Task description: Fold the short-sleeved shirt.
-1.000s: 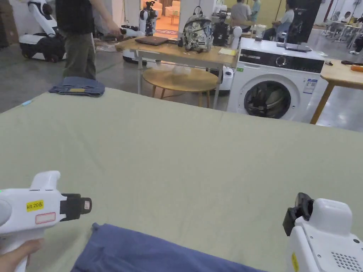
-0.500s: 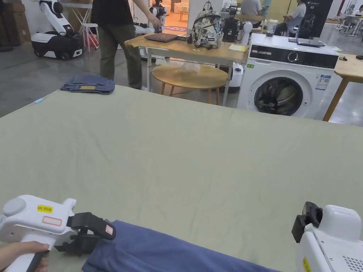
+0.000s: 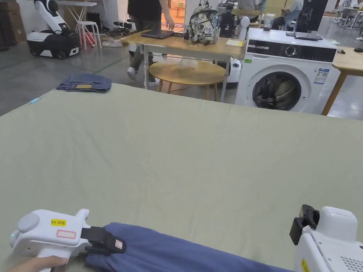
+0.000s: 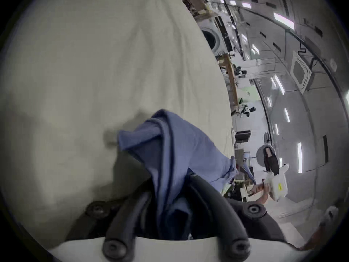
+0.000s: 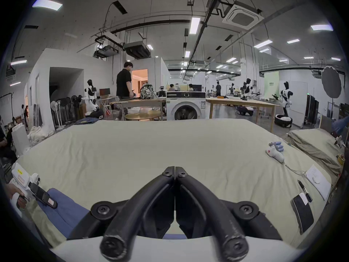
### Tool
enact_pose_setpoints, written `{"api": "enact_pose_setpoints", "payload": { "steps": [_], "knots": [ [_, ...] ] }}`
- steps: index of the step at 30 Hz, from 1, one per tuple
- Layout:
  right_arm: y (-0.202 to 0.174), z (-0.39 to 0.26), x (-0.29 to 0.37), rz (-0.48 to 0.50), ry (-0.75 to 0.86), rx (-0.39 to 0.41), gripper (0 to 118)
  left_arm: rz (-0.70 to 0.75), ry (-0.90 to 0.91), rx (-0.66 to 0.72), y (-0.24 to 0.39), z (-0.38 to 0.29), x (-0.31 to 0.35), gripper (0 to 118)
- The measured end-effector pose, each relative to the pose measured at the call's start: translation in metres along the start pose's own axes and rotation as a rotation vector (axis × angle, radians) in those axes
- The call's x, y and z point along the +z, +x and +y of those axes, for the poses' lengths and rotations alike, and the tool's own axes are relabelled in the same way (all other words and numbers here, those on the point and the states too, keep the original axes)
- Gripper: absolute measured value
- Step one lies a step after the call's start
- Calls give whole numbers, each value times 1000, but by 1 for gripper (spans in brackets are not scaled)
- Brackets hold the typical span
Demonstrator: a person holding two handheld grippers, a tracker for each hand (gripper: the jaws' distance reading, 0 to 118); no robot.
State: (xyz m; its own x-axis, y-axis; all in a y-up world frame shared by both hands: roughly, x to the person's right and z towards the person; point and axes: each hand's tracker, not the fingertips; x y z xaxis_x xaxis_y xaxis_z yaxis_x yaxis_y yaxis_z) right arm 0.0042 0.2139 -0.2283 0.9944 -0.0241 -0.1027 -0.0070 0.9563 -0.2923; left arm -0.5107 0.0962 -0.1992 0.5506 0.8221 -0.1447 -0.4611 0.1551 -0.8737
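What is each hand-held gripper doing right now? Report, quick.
Left hand-held gripper: shut on the blue shirt.
Right hand-held gripper: shut, holding nothing.

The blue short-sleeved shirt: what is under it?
Under the blue short-sleeved shirt lies the pale green sheet. The left gripper pinches its edge. Whatever the shirt itself covers cannot be seen.
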Motion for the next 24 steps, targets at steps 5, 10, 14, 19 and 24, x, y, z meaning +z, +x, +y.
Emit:
{"api": "enact_pose_setpoints", "payload": {
  "steps": [5,10,14,19,24],
  "knots": [
    [3,0,-1,-1,-7,-6,0,-6,61,-46,27,-4,27,2],
    [2,3,1,2,-3,-7,0,42,107,-112,50,5,56,2],
    [0,5,1,8,0,-6,0,135,164,-119,28,32,96,2],
    [-2,5,1,17,0,-2,0,261,200,-118,44,30,120,2],
    [-4,6,0,24,-3,-6,0,268,180,-162,89,1,109,2]
  ]
}}
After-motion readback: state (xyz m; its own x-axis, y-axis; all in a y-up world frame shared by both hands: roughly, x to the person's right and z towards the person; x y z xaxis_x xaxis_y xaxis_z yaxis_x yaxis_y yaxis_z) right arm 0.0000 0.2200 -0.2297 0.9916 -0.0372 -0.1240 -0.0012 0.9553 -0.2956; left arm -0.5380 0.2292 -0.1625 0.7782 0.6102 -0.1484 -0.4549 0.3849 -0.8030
